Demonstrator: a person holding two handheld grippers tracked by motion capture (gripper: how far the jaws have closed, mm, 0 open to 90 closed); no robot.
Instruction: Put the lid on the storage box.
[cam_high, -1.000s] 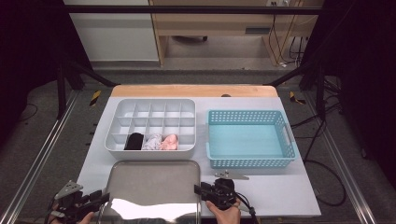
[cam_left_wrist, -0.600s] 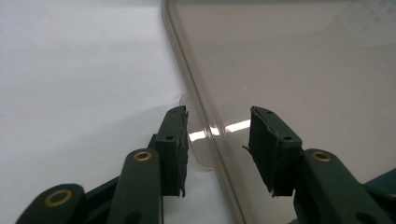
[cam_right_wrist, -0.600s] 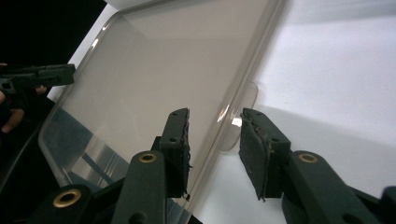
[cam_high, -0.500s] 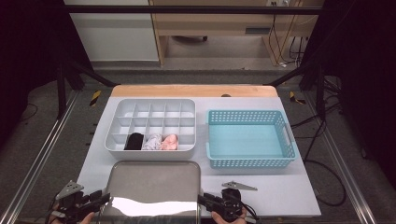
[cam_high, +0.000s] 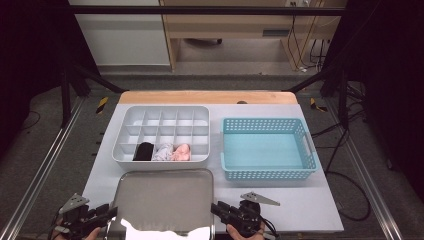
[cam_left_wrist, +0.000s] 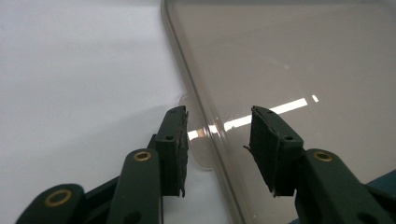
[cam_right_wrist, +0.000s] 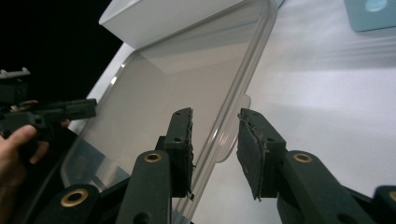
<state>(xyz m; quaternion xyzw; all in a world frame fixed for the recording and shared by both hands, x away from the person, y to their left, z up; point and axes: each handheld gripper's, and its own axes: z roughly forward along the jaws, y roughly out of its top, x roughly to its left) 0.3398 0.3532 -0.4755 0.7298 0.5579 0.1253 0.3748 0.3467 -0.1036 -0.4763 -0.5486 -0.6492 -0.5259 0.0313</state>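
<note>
One clear plastic lid (cam_high: 162, 200) lay flat on the white surface (cam_high: 300, 205), at its near edge, just in front of the one white divided organizer (cam_high: 162, 132). The left hand-held gripper (cam_high: 102, 215) sat at the lid's near left corner; in the left gripper view its jaws were spread on either side of the lid's rim (cam_left_wrist: 205, 126), one over the surface and one over the lid, with a small tab of the lid between them and neither pad pressing on it. The right hand-held gripper (cam_high: 222, 210) sat at the lid's near right corner. Its jaws had just been closing, yet in the right gripper view (cam_right_wrist: 215, 135) they still stood apart astride the rim and its tab, not pinching. The organizer held three rolled items in its front row: one black (cam_high: 145, 151), one grey (cam_high: 162, 152), one pink (cam_high: 182, 151). One light blue basket (cam_high: 270, 127) stood just to the right of the organizer.
</note>
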